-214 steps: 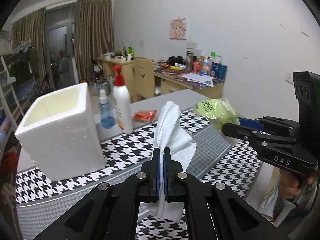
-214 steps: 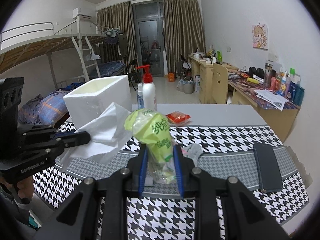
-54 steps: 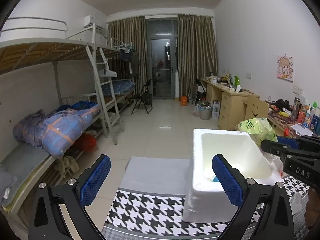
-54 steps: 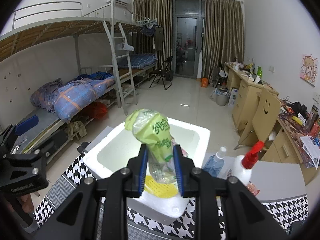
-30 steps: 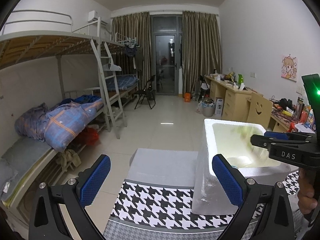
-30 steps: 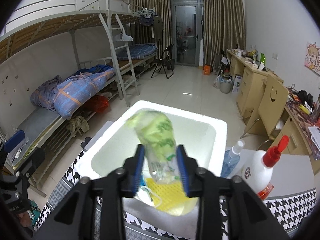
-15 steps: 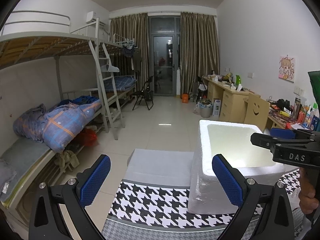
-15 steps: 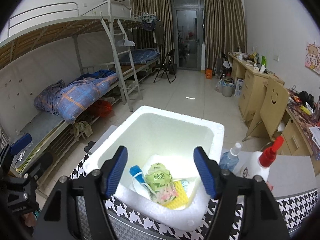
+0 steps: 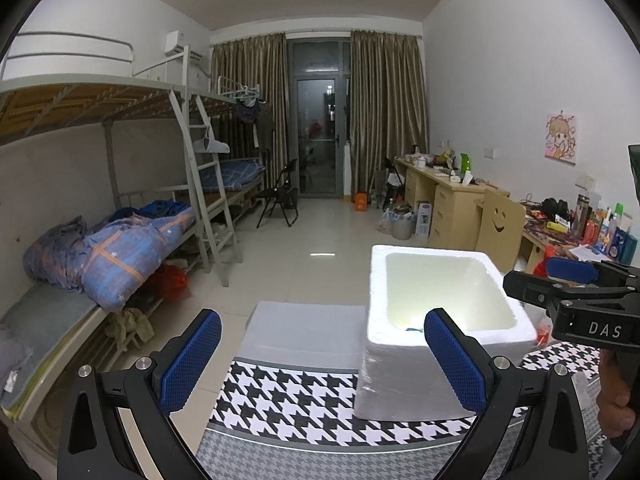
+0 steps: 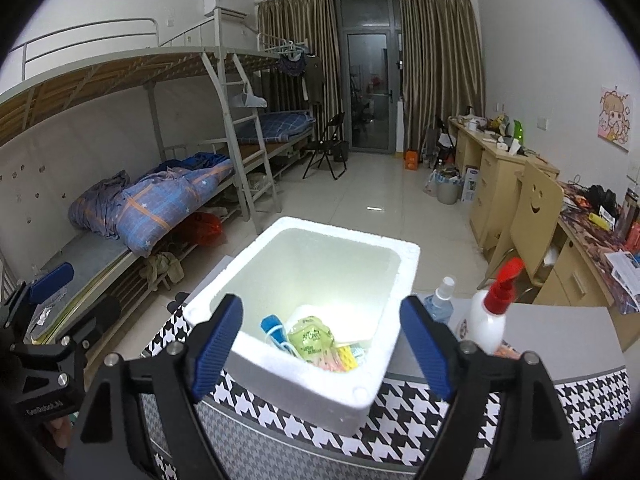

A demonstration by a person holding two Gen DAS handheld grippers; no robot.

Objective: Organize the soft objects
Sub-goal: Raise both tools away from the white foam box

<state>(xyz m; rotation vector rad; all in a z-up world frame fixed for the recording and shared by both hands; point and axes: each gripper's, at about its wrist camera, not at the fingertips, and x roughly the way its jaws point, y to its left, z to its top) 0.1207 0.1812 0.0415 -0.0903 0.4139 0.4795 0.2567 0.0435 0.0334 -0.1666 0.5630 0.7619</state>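
Nearest in the right wrist view, the right tongs (image 10: pixel 321 340) stand with their blue pads (image 10: pixel 216 340) wide apart and still spreading, nothing between them, poised above the near rim of a white foam box (image 10: pixel 280 384) that sits on the bench (image 10: pixel 440 432), which wears a black-and-white houndstooth cloth. Down in the bottom of that box lies the green packet (image 10: pixel 311 338), flat among other soft things: a blue item (image 10: pixel 270 326) touching its left side, a yellow mesh piece (image 10: pixel 344 356) at its right, and something white (image 10: pixel 360 330) behind it. In the left wrist view the left tongs (image 9: pixel 322 364) are likewise spread wide and empty, aimed at the cloth just left of the box (image 9: pixel 404 384), whose lit interior shows only a sliver of blue at the near edge. The right tool's black body crosses that view at the right, gripped from below by a hand (image 9: pixel 614 396). Just right of the box on the bench stand a small clear spray bottle (image 10: pixel 440 300) and a white pump bottle (image 10: pixel 490 320) with a red nozzle, close together. Beyond the bench lies pale tiled floor (image 10: pixel 360 200); a bunk bed (image 10: pixel 168 200) with a blue quilt lines the left wall, wooden desks (image 10: pixel 492 160) and a smiley-backed chair (image 10: pixel 532 204) the right, and curtains (image 10: pixel 436 60) flank a glass door at the far end.
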